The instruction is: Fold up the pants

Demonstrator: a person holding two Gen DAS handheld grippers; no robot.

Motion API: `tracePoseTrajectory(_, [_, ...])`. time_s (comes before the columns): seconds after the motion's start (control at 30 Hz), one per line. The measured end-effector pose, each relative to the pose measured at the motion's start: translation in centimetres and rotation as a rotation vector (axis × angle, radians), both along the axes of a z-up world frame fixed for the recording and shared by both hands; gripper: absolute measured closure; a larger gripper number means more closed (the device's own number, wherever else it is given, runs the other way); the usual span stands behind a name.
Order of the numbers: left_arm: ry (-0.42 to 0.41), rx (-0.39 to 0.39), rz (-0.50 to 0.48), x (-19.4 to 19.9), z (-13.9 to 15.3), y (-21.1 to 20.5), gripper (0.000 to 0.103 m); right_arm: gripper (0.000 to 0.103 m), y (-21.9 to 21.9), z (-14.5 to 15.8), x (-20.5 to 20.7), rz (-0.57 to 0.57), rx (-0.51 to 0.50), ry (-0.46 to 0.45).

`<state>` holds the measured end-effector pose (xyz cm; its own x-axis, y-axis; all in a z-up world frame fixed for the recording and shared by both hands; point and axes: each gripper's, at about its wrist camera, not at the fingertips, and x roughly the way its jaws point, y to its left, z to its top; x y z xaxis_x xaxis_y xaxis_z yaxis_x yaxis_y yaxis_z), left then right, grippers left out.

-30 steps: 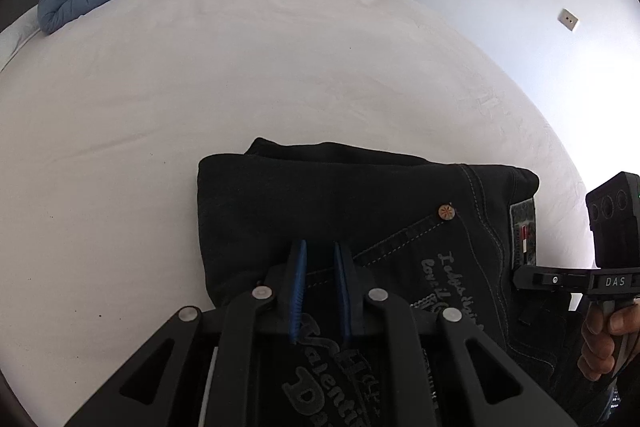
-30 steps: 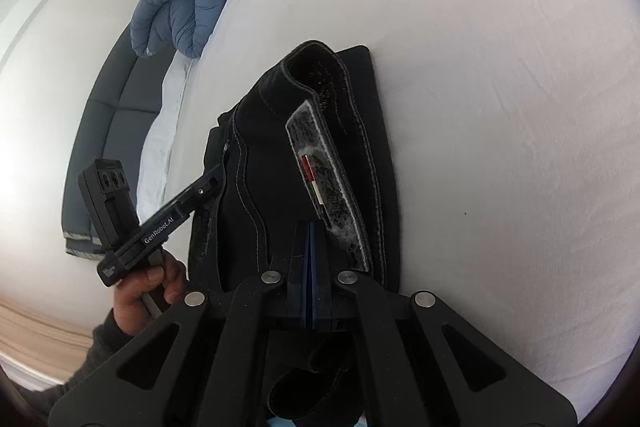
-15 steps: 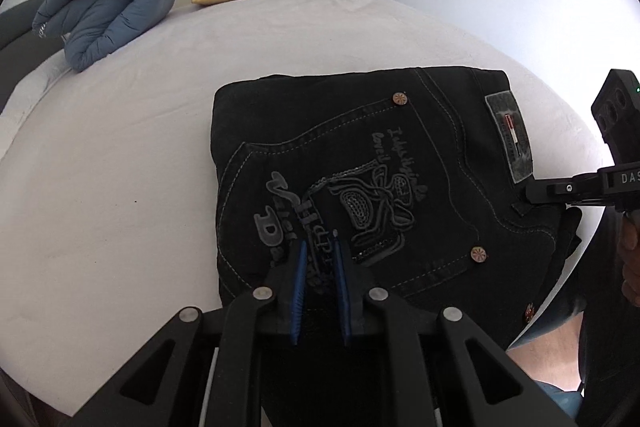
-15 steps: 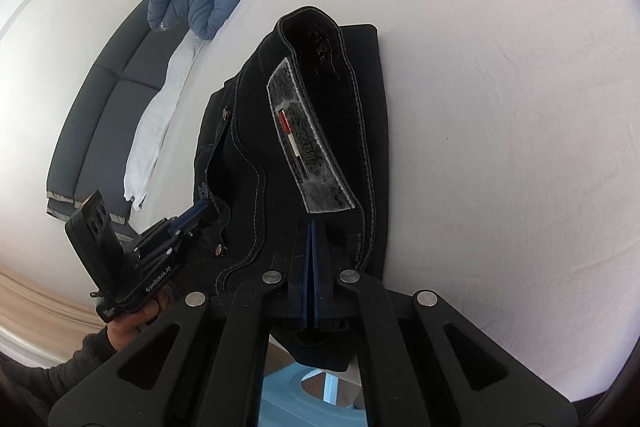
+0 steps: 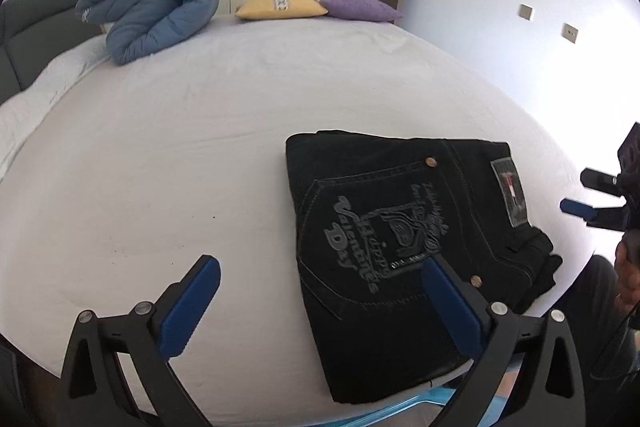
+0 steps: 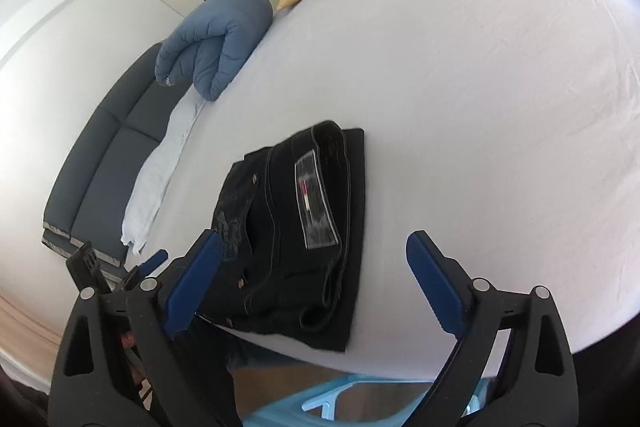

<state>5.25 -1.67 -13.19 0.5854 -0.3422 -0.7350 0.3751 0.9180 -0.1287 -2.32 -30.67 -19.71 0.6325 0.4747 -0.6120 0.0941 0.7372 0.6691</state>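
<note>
A second ago both my grippers were pinched shut on the black pants [image 5: 404,247]; my left gripper [image 5: 320,291] and right gripper [image 6: 314,267] have just been opening and now stand wide with nothing between the pads. I have drawn both back and up, so the folded pants lie released on the bed [image 5: 240,115], toward three o'clock in the left view.

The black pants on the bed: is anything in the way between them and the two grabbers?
Nothing visible is. The folded black pants lie alone on the white bed sheet. The left gripper and right gripper hang over them, jaws just opened wide and empty. The blue duvet and pillows sit far off.
</note>
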Motion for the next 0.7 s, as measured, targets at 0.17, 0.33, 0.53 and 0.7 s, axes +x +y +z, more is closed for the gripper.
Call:
tracePoseTrajectory(0.17, [0.264, -0.088, -0.029, 5.3, -4.1, 0.4, 0.001, 0.018, 0.4, -4.2, 5.8, 0.043, 0.098, 0.198])
tracePoseTrajectory(0.33, [0.392, -0.157, -0.049, 7.6, -6.3, -0.5, 0.001, 0.042, 1.4, -5.4, 8.3, 0.057, 0.142, 0.24])
tracePoseTrajectory(0.53, [0.413, -0.071, -0.163, 8.1, -6.2, -4.2, 0.035, 0.067, 3.6, -6.1, 11.0, 0.095, 0.079, 0.294])
tracePoseTrajectory(0.7, [0.422, -0.075, -0.133, 8.3, -5.3, -4.6, 0.072, 0.086, 5.3, -4.5, 11.5, 0.13, 0.0, 0.248])
